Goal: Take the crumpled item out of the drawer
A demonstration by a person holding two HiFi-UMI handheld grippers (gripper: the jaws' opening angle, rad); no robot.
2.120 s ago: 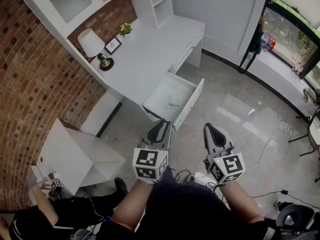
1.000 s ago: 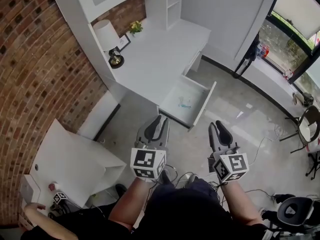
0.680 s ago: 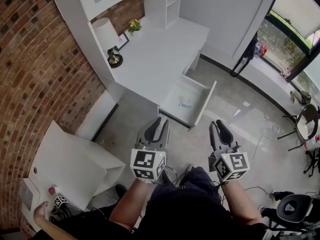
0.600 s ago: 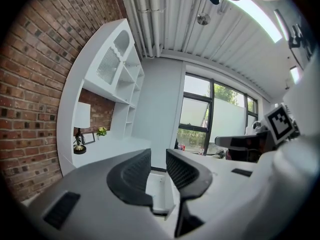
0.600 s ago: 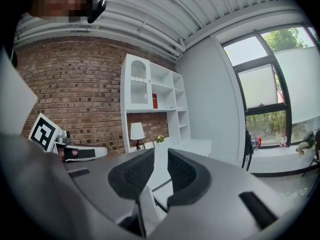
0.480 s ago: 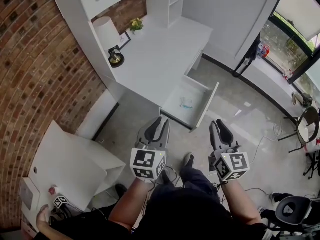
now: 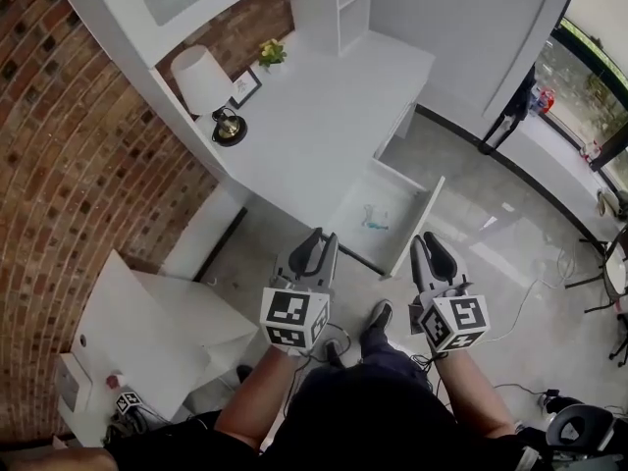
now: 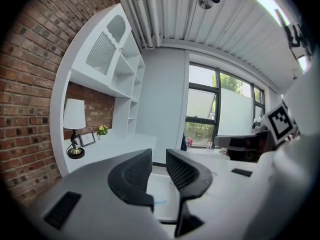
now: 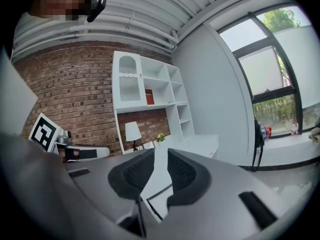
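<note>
While the crumpled item lies in the open drawer, left gripper and right gripper hover just short of its front edge, jaws slightly parted, empty, bare floor alongside

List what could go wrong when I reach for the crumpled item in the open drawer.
1. The crumpled item is small and lies on the floor of the drawer. The left gripper, its jaws only narrowly apart, may push it rather than pinch it.
2. The drawer front stands between the right gripper and the item, so a low reach may knock it.
</note>
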